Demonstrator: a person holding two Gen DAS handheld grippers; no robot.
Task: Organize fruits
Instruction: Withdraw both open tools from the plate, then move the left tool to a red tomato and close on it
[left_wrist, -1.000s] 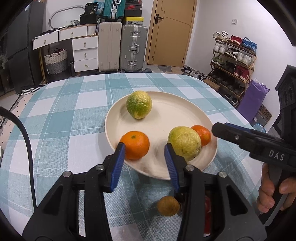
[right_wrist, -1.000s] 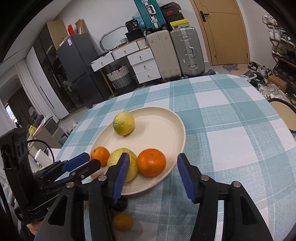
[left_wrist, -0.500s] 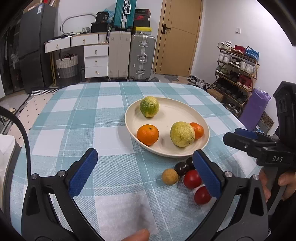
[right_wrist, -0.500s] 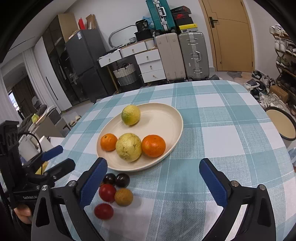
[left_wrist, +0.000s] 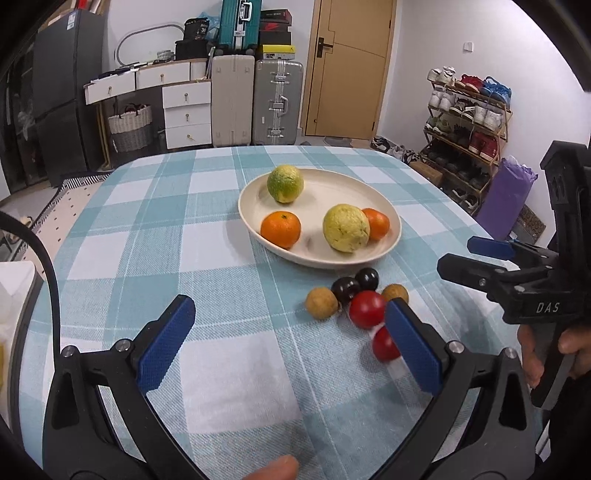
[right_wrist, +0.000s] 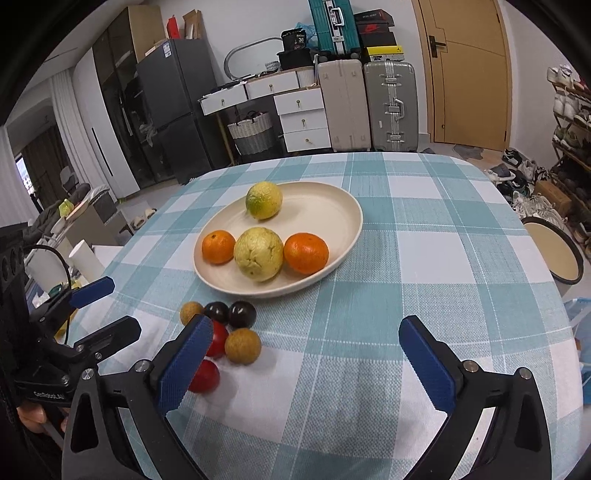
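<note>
We are holding both the left tongs (left_wrist: 288, 338) and right tongs (right_wrist: 304, 356) released and empty near the desk's (right_wrist: 424, 236) front edge, so the small fruits (right_wrist: 242, 345) beside the plate (right_wrist: 351, 210) stay reachable.

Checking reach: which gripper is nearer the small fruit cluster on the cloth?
Roughly equal, perhaps left. The left gripper has the cluster at its right finger; the right gripper has it at its left finger. Both open, empty.

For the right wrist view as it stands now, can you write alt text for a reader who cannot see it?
The open, empty right gripper hangs over a checked tablecloth, facing a cream plate holding two oranges and two yellow-green fruits. Six small fruits cluster on the cloth before it.
</note>
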